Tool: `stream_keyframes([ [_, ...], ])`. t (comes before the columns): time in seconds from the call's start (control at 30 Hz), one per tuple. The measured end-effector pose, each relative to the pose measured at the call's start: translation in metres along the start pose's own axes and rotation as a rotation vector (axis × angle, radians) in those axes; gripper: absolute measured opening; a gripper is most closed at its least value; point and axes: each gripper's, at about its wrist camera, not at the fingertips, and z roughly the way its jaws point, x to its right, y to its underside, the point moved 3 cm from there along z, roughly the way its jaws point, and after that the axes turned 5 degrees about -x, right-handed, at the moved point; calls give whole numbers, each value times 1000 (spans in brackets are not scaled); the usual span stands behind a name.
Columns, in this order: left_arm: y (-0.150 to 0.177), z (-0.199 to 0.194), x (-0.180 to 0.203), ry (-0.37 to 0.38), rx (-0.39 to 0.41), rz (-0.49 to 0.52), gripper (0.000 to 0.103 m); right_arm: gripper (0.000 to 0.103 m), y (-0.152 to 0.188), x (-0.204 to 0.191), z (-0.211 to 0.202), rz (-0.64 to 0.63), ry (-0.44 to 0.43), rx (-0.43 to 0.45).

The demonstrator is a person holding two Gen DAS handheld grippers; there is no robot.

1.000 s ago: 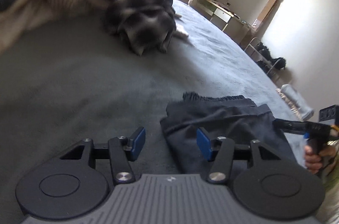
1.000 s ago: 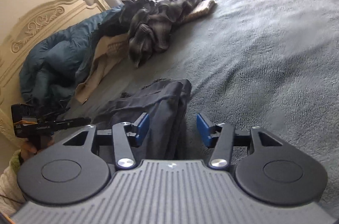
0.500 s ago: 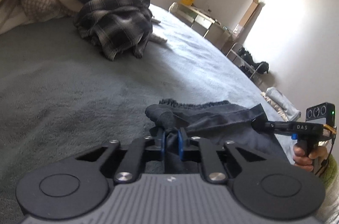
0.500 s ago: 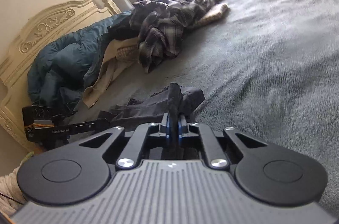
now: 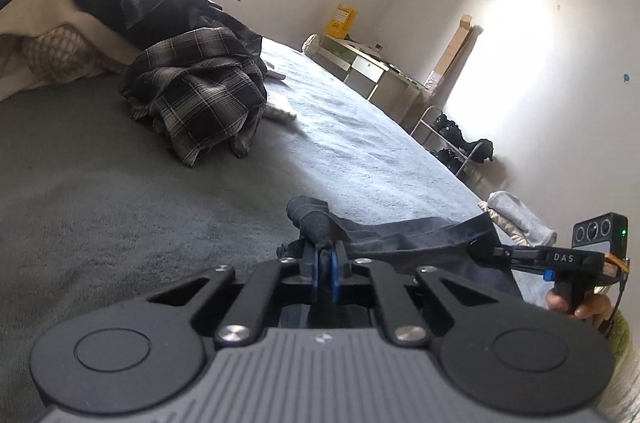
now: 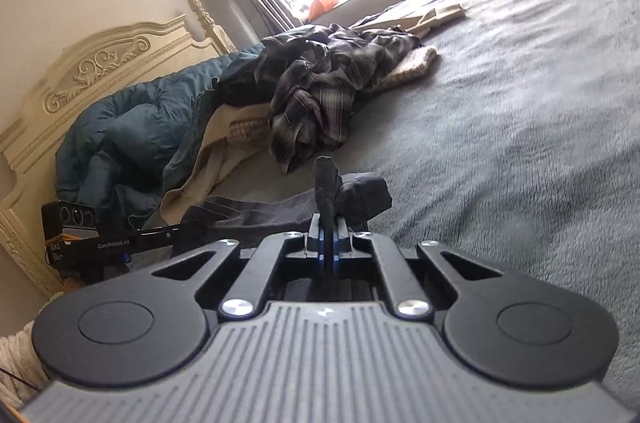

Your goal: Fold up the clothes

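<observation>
A dark navy garment (image 5: 404, 233) hangs stretched between both grippers, lifted off the grey bed cover (image 5: 120, 191). My left gripper (image 5: 325, 255) is shut on one bunched corner of it. My right gripper (image 6: 328, 241) is shut on the other corner, and the cloth (image 6: 352, 199) sticks up above its blue pads. The right gripper also shows in the left wrist view (image 5: 520, 255), pinching the far end of the garment. The left gripper shows in the right wrist view (image 6: 160, 237).
A pile of unfolded clothes lies further up the bed: a dark plaid shirt (image 5: 200, 103), beige items (image 5: 52, 59) and a teal quilt (image 6: 132, 139) by the carved headboard (image 6: 80, 71). A desk (image 5: 372, 71) and shoe rack (image 5: 452, 139) stand past the bed's far edge.
Both grippers have closed on the navy garment's corners and lifted it off the bed. The cloth is now pulled taut between them.
</observation>
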Motion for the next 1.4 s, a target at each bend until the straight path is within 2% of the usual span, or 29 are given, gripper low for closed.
stream_keyframes([
  [0.2, -2, 16, -18, -17, -12, -35, 7, 2, -6, 9, 19, 24, 2, 0],
  [0.3, 4, 30, -29, -21, -47, -57, 7, 2, -2, 20, 32, 55, 13, -20],
  [0.4, 10, 39, -38, -28, -73, -77, 12, 5, 5, 34, 43, 118, 30, -55],
  [0.5, 9, 37, -40, -45, -75, -93, 25, 14, 6, 41, 41, 167, 51, -67],
  [0.57, 7, 30, -41, -64, -69, -107, 30, 29, 2, 42, 32, 180, 81, -50],
  [0.7, 4, -4, -37, -129, -24, -106, 30, 32, -5, 40, -2, 204, 129, 5],
  [0.87, 17, -71, -14, -165, 7, -69, 30, 32, -2, 9, -63, 97, 177, 39],
  [0.93, 31, -94, 1, -168, -2, -67, 30, 32, 7, -10, -87, 40, 168, 37],
  [1.0, 52, -111, 16, -130, -8, -74, 30, 32, 24, -35, -101, -40, 151, 19],
  [1.07, 72, -120, 33, -97, -28, -65, 30, 27, 48, -59, -105, -142, 154, -7],
  [1.13, 93, -120, 49, -93, -46, -35, 30, 18, 71, -77, -98, -231, 158, -41],
  [1.3, 126, -89, 62, -241, -113, 32, 30, 12, 109, -88, -68, -276, 144, -116],
  [1.37, 134, -80, 58, -293, -141, 46, 30, 12, 120, -78, -66, -289, 191, -136],
  [1.4, 136, -80, 56, -286, -141, 38, 30, 11, 124, -71, -67, -296, 227, -141],
])
